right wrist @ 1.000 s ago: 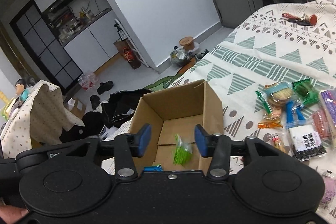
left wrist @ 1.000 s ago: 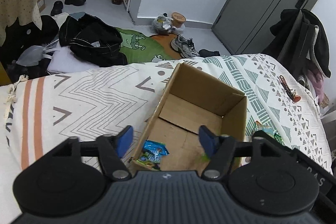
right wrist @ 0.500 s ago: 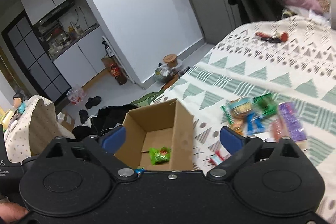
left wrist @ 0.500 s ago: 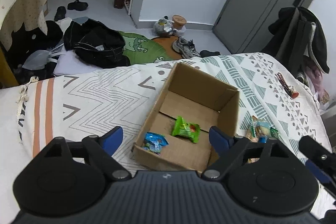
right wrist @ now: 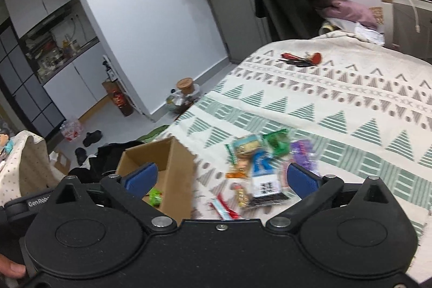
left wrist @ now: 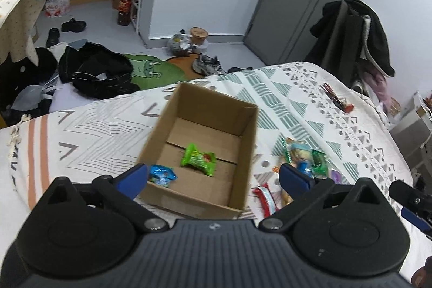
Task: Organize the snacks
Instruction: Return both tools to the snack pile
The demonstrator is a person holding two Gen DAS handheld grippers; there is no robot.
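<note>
The left tool [left wrist: 213, 176] is hanging over the near edge of the bed with its blue-padded fingers [left wrist: 132, 178] spread wide and gripping nothing. Just past them an open cardboard box [left wrist: 243, 153] is sitting on the patterned bedspread [left wrist: 81, 131], toward the bed's foot edge. Inside the box a green snack packet [left wrist: 198, 159] is lying near the middle of the floor, and a blue snack packet [left wrist: 162, 174] is resting in the near left corner, partly covered by the left finger.

The right tool [right wrist: 221, 177] is also spread wide and empty, hovering above a loose pile of snacks [right wrist: 259, 166] lying on the bedspread just beside the box's right wall. The pile is blurring with motion, so only colours are showing: green, purple, blue, orange, a white-and-black packet and a red-and-white wrapper. Its near edge is hidden behind the tool's black body. In the right wrist view the box is cut off by the tool, with only a scrap of green showing inside.

Further up the bed, well apart from the snacks, a small red and black item [right wrist: 302, 58] is lying; it is too small to identify. Beyond the foot edge, dark clothing [left wrist: 94, 72] and shoes [left wrist: 208, 65] are littering the floor, and a coat-draped chair [left wrist: 351, 34] is standing beside a grey door [left wrist: 297, 4].
</note>
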